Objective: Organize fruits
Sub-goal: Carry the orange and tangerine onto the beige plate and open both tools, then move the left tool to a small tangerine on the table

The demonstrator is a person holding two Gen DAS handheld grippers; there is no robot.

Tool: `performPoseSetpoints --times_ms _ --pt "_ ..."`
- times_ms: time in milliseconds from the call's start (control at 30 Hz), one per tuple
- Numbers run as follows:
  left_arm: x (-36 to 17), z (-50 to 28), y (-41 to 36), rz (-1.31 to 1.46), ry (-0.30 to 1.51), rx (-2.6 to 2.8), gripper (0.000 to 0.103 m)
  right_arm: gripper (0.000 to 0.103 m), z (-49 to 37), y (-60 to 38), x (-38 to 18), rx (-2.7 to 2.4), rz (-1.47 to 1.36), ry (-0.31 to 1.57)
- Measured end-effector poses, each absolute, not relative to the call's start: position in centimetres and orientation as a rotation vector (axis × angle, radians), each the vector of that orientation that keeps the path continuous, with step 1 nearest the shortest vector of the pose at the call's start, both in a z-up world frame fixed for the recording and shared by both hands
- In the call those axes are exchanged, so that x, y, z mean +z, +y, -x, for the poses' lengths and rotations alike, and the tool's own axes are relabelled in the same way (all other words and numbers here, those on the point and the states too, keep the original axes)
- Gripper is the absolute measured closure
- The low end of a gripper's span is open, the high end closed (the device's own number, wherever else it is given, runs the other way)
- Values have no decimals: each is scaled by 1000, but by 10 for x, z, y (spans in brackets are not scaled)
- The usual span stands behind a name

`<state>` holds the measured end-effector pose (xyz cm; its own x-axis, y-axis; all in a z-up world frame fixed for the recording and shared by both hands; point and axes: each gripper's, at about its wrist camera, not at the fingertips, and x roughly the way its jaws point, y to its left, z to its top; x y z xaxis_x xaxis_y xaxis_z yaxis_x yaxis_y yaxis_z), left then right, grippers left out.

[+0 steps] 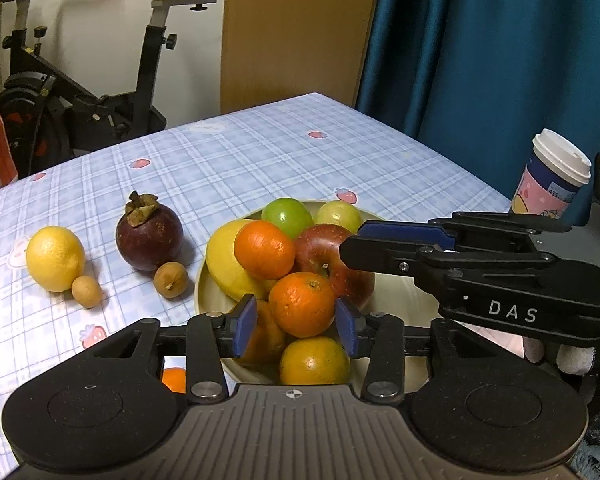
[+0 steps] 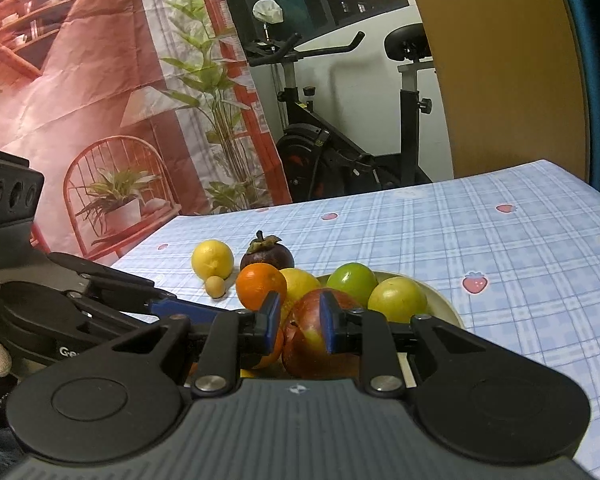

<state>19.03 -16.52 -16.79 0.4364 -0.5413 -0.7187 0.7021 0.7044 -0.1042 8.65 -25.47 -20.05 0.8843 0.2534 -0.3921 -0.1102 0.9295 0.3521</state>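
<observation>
Most of the fruit already lies piled in the bowl (image 1: 384,292): three oranges, a red apple (image 1: 332,256), two green fruits and a big yellow one. Four pieces are not yet in it and wait on the tablecloth (image 1: 228,160) to its left: a lemon (image 1: 55,258), a dark mangosteen (image 1: 149,236) and two small brown fruits (image 1: 86,291). A bit of another orange (image 1: 174,379) shows beside the bowl, under the left gripper (image 1: 296,326).

This left gripper hangs over the pile with the middle orange (image 1: 302,304) between its blue pads (image 1: 245,325); a small gap shows on each side, so I judge it is not gripped. The right gripper (image 2: 299,322) is at its narrowest setting and holds nothing; the apple is only behind it. I would say the work is more than half done.
</observation>
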Motion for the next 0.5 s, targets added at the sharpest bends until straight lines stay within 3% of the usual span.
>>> performPoseSetpoints --times_ms 500 --pt "-169 -193 -141 -118 813 -735 54 79 -87 -247 -201 190 -293 456"
